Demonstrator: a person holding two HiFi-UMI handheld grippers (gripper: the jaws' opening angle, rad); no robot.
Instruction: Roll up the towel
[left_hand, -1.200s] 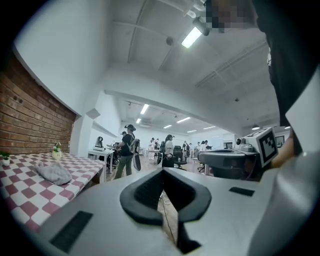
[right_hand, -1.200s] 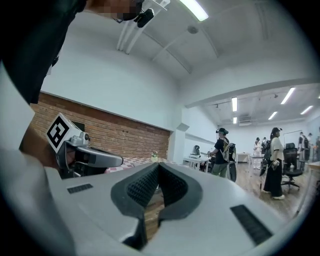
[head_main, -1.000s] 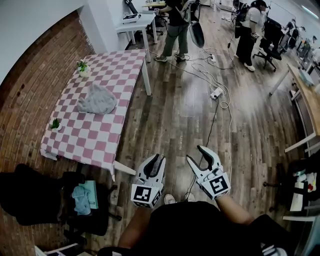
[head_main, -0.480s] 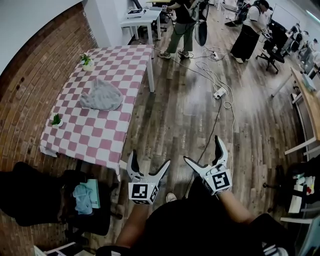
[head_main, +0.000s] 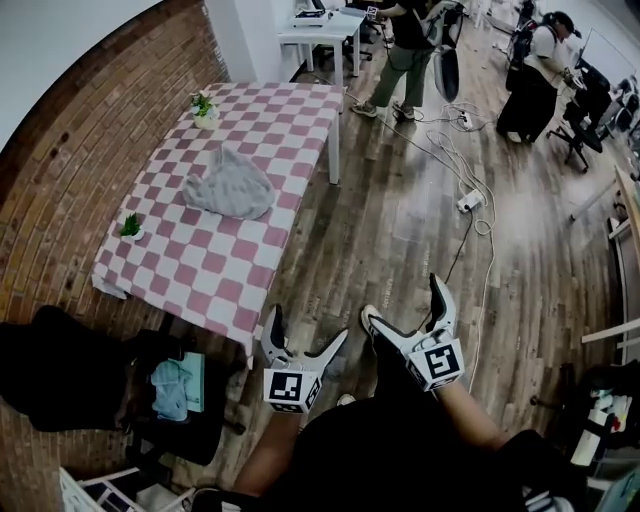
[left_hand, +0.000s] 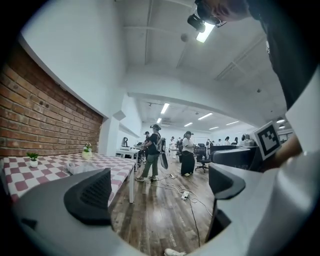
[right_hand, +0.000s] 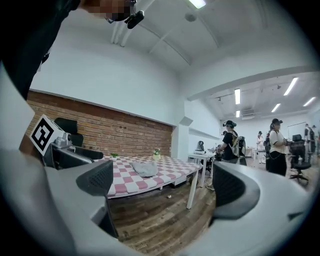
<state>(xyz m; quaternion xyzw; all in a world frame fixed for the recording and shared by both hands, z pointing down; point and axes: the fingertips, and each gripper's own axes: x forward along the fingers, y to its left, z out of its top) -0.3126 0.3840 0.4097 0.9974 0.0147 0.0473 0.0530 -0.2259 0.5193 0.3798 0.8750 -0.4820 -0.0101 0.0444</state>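
Towel (head_main: 232, 185), grey: lay crumpled in a loose heap near the middle of the pink-and-white checked table (head_main: 215, 270), at about ten o'clock in the head view, not rolled and well apart from both tongs. Flanked on that table by two small potted plants, one (head_main: 205, 106) at twelve o'clock of the heap, the other (head_main: 130, 227) at eight o'clock of it, by the brick-wall side. Left gripper (head_main: 308, 328), at six o'clock in the head view, over wooden floor: held with jaws spread wide, just opened, with nothing between them. Right gripper (head_main: 403, 300), just beside it at three o'clock: likewise spread wide, just opened, empty, pointed toward the distant table. Power strip (head_main: 468, 203) with trailing cables on the floor at one o'clock. Two people (head_main: 410, 50) stood at twelve o'clock, beyond a white desk (head_main: 325, 25).
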